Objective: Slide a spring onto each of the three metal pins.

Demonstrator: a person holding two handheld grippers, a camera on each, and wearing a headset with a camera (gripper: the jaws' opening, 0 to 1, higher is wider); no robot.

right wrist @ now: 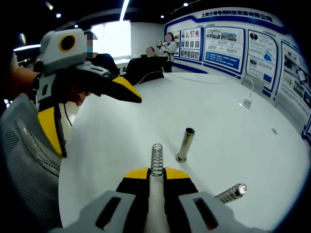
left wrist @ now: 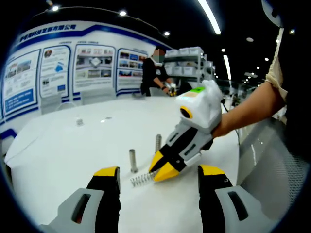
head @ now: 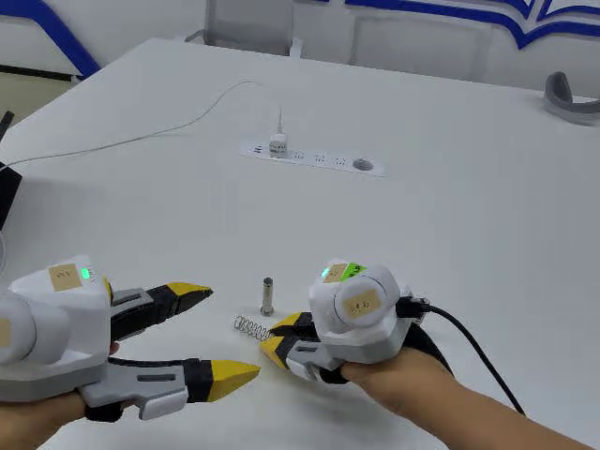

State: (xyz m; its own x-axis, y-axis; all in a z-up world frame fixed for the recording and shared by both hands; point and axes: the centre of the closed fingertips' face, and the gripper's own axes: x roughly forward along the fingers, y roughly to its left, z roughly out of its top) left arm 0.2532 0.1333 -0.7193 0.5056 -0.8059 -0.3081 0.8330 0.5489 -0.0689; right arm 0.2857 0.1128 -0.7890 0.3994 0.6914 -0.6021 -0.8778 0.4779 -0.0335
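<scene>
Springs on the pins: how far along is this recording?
Done: one sprung pin seems to wear its spring already. In hand: the right gripper is shut on a loose spring, next to an upright bare pin; the left gripper is open, holding nothing. Left: this spring onto the bare pin, plus a third pin whose state I cannot tell.

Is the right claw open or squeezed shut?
Shut: the right claw has its yellow tips pressed together on one end of the spring, which sticks out ahead of it.
</scene>
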